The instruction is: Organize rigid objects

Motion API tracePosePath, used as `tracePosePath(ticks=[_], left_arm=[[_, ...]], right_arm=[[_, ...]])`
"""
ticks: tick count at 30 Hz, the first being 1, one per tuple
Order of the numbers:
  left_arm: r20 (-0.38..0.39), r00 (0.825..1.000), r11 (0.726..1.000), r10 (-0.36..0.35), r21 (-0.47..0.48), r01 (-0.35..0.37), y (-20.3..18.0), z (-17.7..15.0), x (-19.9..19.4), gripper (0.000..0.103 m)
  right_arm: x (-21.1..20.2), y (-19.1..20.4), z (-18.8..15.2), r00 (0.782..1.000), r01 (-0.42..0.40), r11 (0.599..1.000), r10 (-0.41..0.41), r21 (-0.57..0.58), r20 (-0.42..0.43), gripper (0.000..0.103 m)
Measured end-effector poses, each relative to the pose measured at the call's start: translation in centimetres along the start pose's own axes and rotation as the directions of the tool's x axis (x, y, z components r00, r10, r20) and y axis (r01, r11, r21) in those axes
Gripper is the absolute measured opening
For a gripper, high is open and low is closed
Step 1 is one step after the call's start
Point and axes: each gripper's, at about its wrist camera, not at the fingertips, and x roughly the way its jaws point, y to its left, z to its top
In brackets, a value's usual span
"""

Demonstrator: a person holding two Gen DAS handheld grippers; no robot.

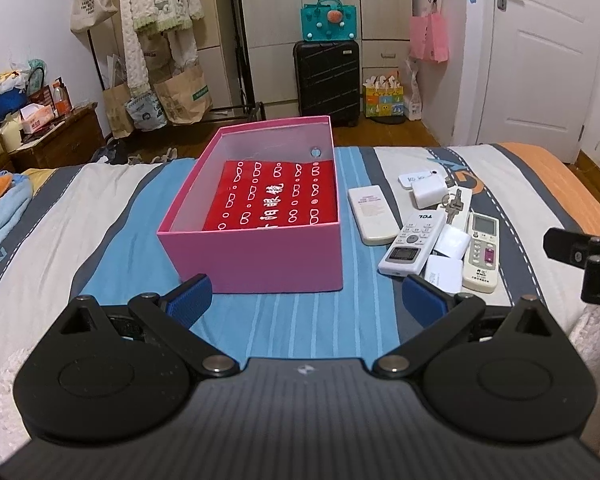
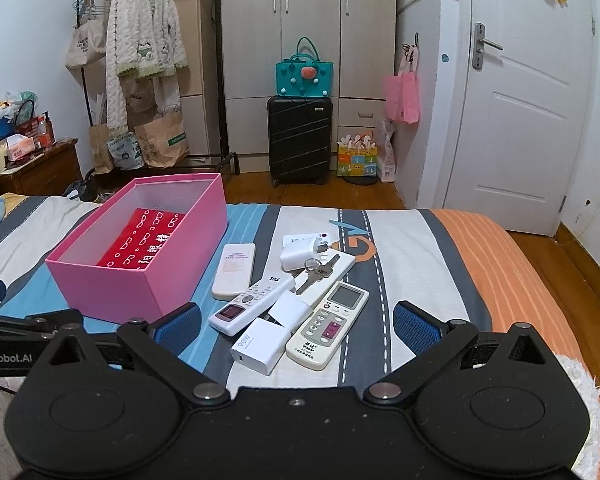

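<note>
Right wrist view: my right gripper is spread wide, empty, over the pile of remotes, chargers and keys on the bed. My left gripper is wide too, empty, just before the pink box, a red pouch inside.
</note>
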Motion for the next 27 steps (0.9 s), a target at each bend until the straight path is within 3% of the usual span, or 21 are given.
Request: tracePosePath(ticks=[27], left_arm=[[0.007, 1.0, 1.0, -0.02, 0.001, 0.02, -0.24, -0.23, 0.66, 0.103]], right_arm=[[0.42, -0.09, -0.34, 1.0, -0.002, 1.0, 0.002, -0.004, -0.012, 0.103]])
